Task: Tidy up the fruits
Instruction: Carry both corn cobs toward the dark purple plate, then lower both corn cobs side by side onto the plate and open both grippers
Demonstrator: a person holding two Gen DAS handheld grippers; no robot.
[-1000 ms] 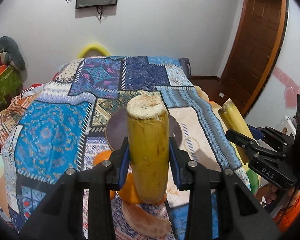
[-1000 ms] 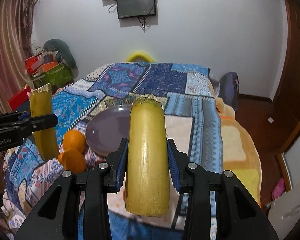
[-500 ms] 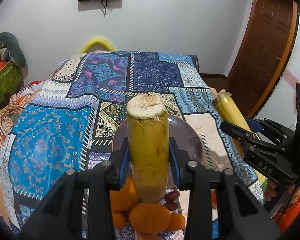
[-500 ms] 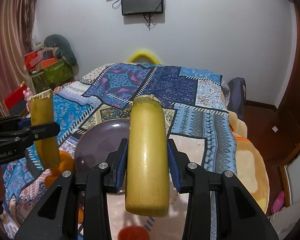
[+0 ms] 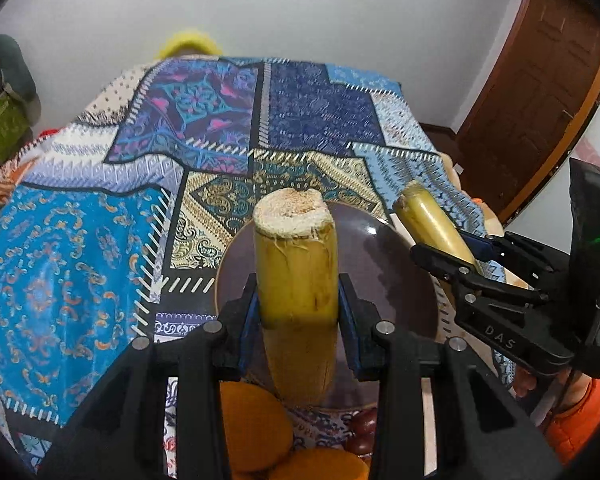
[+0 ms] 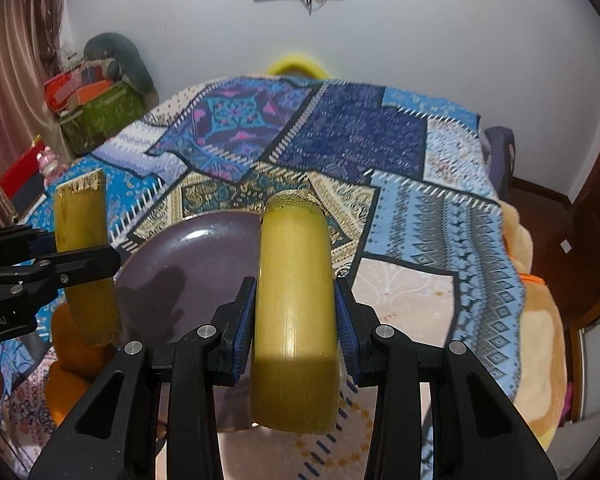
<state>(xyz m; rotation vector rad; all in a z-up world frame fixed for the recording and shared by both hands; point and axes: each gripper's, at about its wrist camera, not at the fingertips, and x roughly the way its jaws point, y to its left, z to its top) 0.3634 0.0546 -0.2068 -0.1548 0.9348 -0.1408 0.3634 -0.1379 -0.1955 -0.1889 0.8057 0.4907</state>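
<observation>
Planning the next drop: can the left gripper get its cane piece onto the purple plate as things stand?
Probably yes: the purple plate lies bare just beyond the left gripper, shut on its cane piece.

Both hand-held grippers clamped, downward-angled

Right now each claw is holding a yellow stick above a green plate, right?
Not quite: the plate is purple, as the right wrist view shows. Each claw, left and right, does hold a yellow stick above it.
</observation>
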